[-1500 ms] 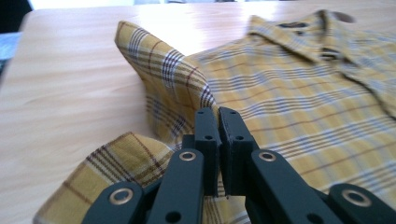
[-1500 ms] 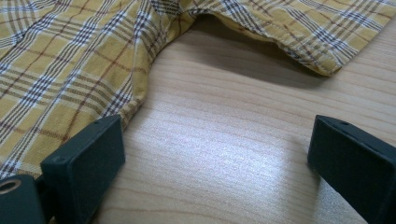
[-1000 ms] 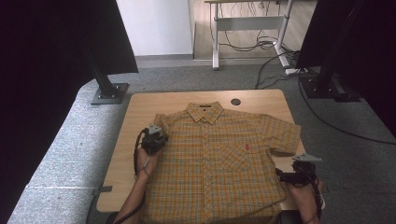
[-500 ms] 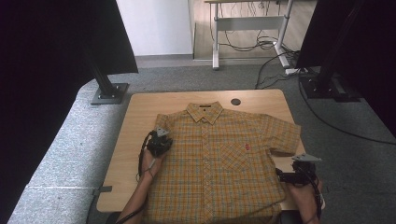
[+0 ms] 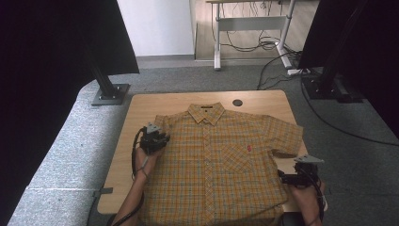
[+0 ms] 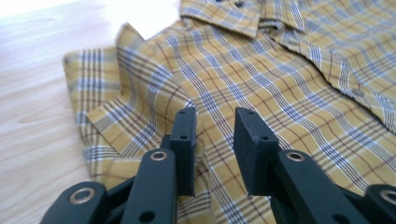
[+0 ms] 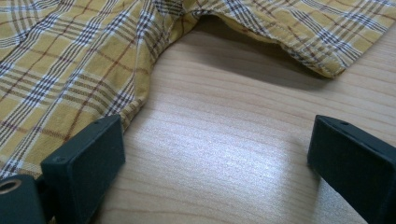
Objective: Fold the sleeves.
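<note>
We have the yellow plaid shirt (image 5: 221, 165) spread face up across the middle of the high view, collar toward the top of the frame, hem hanging over the near edge at the bottom. As we judge it, the folding has barely begun: one short sleeve at centre left is already turned in over the body, while the other sleeve (image 5: 282, 136) at centre right lies spread out, and the body itself is not folded at all.

Our left tool (image 6: 212, 140) sits just above that folded sleeve. Its jaws have just been opening; they stand a narrow gap apart with cloth beneath them but nothing pinched between the pads. Our right tool (image 7: 210, 154) waits at the lower right of the high view, beside the shirt's side seam. Its jaws are wide apart over bare wood and hold nothing.

The tabletop (image 5: 155, 101) is pale wood with a round cable hole (image 5: 237, 102) near its far edge. Grey carpet surrounds it, black stands rise at upper left and upper right, and a desk frame with trailing cables stands at the top centre.
</note>
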The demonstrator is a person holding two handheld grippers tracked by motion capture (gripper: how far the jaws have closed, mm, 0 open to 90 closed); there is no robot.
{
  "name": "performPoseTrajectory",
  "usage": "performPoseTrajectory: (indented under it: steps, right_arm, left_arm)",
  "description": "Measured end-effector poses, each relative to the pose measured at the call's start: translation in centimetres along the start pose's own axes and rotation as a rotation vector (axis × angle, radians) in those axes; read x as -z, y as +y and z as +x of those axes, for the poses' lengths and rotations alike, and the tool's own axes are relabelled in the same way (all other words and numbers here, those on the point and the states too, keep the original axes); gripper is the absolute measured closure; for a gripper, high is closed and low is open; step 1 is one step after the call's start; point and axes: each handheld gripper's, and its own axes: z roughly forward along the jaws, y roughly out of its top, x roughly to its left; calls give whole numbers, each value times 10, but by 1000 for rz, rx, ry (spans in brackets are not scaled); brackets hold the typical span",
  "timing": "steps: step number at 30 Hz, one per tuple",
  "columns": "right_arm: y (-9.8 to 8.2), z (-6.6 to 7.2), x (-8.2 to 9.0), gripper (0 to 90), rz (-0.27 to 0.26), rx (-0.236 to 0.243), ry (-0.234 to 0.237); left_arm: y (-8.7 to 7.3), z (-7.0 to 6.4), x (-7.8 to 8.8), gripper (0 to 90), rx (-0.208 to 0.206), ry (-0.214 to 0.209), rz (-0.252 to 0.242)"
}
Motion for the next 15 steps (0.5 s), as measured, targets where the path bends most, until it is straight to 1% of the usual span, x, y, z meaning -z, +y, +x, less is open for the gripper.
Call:
performPoseTrajectory:
  steps: [4,10,11,13,15]
  right_arm:
    - [0,0,0,34,0,1,1]
    - [0,0,0,34,0,2,2]
    - [0,0,0,34,0,2,2]
    - [0,0,0,34,0,2,2]
    - [0,0,0,35,0,2,2]
  left_arm:
    - [3,8,9,669,11,14,-18]
    - [4,23,20,631,46,43,-40]
    - [4,23,20,627,46,43,-40]
    - [3,29,24,624,66,47,-56]
    - [3,37,28,613,96,54,-70]
